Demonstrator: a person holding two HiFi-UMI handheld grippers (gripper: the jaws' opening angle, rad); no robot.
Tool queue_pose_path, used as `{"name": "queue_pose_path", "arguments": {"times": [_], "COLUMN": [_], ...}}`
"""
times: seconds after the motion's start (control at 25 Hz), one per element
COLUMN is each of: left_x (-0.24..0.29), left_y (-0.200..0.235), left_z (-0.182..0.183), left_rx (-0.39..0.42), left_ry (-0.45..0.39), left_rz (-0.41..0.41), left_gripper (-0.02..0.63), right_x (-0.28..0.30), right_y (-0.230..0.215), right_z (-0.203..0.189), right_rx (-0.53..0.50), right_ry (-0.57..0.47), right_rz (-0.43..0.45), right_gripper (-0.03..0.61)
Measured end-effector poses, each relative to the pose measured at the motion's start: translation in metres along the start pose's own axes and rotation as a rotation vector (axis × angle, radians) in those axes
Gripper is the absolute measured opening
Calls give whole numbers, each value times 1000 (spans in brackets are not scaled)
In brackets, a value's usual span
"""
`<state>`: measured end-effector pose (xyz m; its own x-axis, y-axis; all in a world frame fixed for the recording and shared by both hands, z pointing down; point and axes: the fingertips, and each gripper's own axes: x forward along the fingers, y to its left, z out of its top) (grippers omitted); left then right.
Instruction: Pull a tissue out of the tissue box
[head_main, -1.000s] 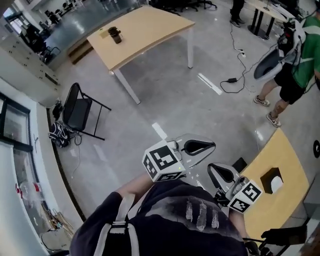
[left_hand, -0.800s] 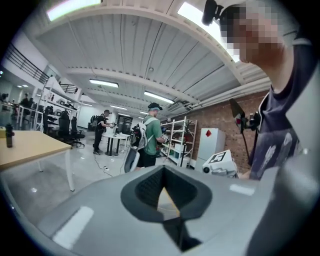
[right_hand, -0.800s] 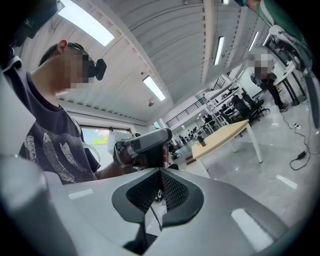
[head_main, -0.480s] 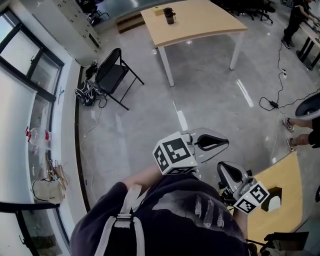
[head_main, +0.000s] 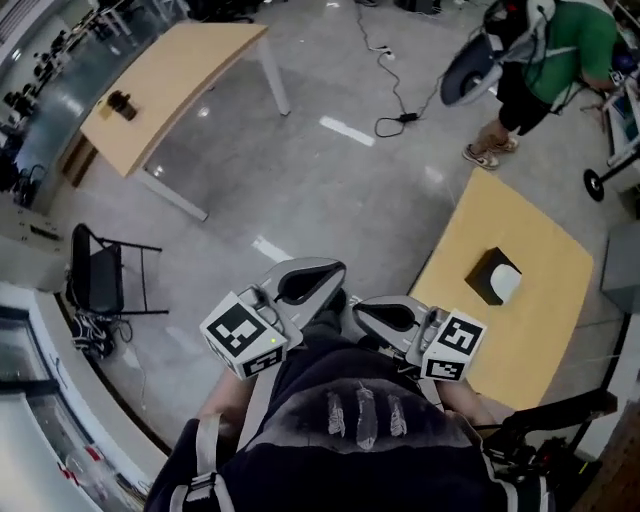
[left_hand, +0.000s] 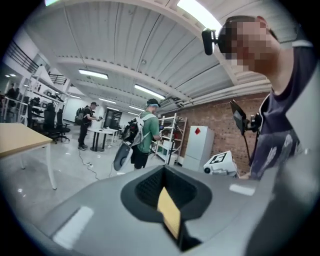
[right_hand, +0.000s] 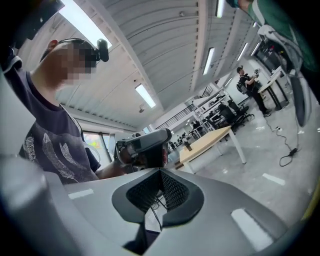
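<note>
A dark tissue box (head_main: 488, 272) with a white tissue (head_main: 507, 283) poking from its top stands on a small wooden table (head_main: 540, 330) at the right of the head view. Both grippers are held close to the person's chest, well short of the box. The left gripper (head_main: 335, 268) is shut and holds nothing. The right gripper (head_main: 358, 306) is likewise shut and empty, its marker cube (head_main: 452, 346) near the table's front corner. In the left gripper view the shut jaws (left_hand: 164, 176) face the room. The right gripper (right_hand: 160, 172) faces the left gripper (right_hand: 145, 142).
A larger wooden table (head_main: 170, 90) with a dark bottle (head_main: 120, 103) stands at the far left. A black folding chair (head_main: 100, 275) is by the left wall. A person in a green shirt (head_main: 545, 50) stands beyond the small table. Cables (head_main: 400, 100) lie on the grey floor.
The head view has swung round, so the small table and tissue box now show in full at the right. Both grippers sit slightly lower, still shut near the chest.
</note>
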<state>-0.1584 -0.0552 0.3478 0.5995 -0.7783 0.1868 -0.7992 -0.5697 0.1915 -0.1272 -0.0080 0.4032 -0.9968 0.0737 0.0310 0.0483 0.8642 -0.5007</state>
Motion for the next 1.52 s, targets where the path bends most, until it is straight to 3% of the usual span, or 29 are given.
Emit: {"name": "queue_pose_path", "arguments": {"times": [0.2,0.36,0.56,0.76,1.0,1.24,1.52], "left_x": [59,102,160,196,230,259,226], "left_y": [2,9,-11,18,13,-89,-175], "left_z": [3,3,16,9,-5,-34,-54], "left_rx": [34,43,36,23,23,104,166], "left_ry": [52,74,113,155,234,323,369], "left_rz": [-222,-344,-527,-665,-931,-1314,-1518], "left_gripper": [2,2,2,2,2,2,2], "right_x": [-26,-44,-78,-68,-80,-138,-199], "right_y": [-40,-74,-92,-131,-152,-141,-72], "right_z": [7,13,32,43,42,23,11], "right_rx": [58,84,98,68,102,128,124], "right_ry": [-106,-163,-190,-175,-240,-339,-610], "right_rz": [-213,-333,-494,-652,-928,-1238,-1398], "right_gripper": [-2,-3,-2,-2,-3,-2,-2]}}
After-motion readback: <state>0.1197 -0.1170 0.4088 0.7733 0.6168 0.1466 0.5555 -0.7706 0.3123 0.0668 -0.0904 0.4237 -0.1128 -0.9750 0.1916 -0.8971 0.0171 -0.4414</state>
